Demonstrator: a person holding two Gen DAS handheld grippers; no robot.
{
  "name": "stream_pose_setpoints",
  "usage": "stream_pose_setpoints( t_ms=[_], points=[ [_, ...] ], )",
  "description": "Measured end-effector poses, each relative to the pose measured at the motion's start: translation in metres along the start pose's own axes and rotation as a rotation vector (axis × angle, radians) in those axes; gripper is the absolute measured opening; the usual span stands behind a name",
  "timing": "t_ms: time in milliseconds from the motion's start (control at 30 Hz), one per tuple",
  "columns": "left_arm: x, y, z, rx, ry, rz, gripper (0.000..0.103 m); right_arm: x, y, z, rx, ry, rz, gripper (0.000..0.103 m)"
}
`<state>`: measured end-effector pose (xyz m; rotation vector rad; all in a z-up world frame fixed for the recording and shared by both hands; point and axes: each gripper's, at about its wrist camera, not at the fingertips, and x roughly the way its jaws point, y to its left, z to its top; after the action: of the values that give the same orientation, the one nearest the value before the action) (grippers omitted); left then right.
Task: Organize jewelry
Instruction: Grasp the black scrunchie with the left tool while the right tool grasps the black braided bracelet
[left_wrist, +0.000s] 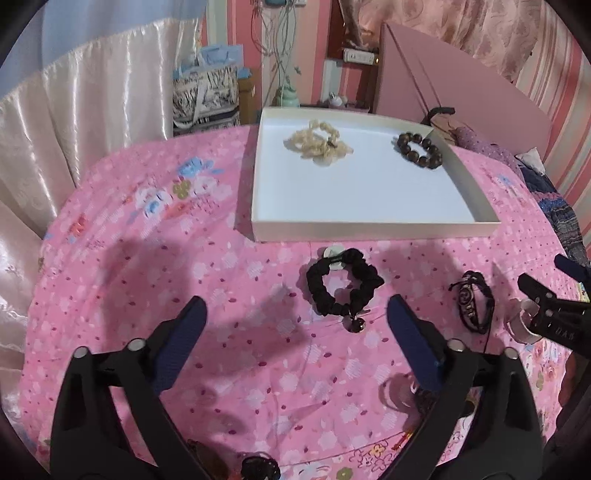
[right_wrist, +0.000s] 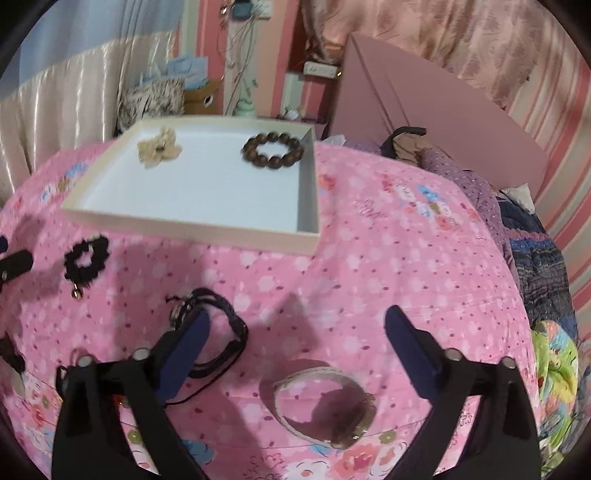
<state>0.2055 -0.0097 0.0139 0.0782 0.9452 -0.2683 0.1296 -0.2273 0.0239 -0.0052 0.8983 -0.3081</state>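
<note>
Both grippers open and empty: drop your right gripper (right_wrist: 295, 343) squarely over what looks like a clear bangle (right_wrist: 325, 402), pinch its rim, then lift to the tray (right_wrist: 192, 225).

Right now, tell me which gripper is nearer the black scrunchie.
Left. The left gripper, open, hovers with the black scrunchie just ahead between its fingers; the right gripper, also open, sits farther off to its right.

Bedspread (left_wrist: 240, 369): printed pink floral cloth, matt, faintly textured. Tray (left_wrist: 369, 230): matt cream card, smooth pale floor; in it a bead bracelet (left_wrist: 419, 149) of dark, polished-looking wood. Scrunchie (left_wrist: 343, 284): gathered black cloth; curtain (left_wrist: 92, 122): glossy satin; bangle (right_wrist: 325, 402): clear, shiny.
</note>
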Motion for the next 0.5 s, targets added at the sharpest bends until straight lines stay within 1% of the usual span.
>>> stream_pose_setpoints(
  t_ms=[33,67,100,167,267,333,400,467,500],
  points=[
    [0.005,0.001,0.001,-0.005,0.014,0.000,0.087,0.003,0.001,0.000,-0.005,0.009,0.006,0.085],
    [0.010,0.002,0.001,-0.011,0.023,0.000,0.082,0.008,0.004,-0.001,-0.008,0.025,0.019,0.082],
    [0.014,0.003,0.002,-0.016,0.034,-0.004,0.078,0.012,0.005,-0.002,-0.007,0.037,0.028,0.079],
    [0.024,0.005,0.004,-0.027,0.060,-0.016,0.077,0.019,0.006,-0.003,-0.005,0.061,0.043,0.074],
    [0.033,0.004,0.005,-0.020,0.070,-0.012,0.076,0.027,0.011,-0.003,-0.010,0.085,0.056,0.070],
    [0.040,0.003,0.008,-0.017,0.081,-0.012,0.076,0.033,0.014,-0.003,-0.013,0.102,0.057,0.064],
    [0.046,0.002,0.010,-0.016,0.099,-0.008,0.068,0.039,0.015,-0.003,-0.006,0.123,0.075,0.061],
    [0.054,-0.001,0.011,-0.011,0.122,-0.015,0.065,0.046,0.016,-0.004,0.003,0.141,0.087,0.060],
    [0.058,-0.002,0.011,-0.010,0.131,-0.014,0.063,0.049,0.016,-0.004,0.006,0.147,0.086,0.058]
  ],
)
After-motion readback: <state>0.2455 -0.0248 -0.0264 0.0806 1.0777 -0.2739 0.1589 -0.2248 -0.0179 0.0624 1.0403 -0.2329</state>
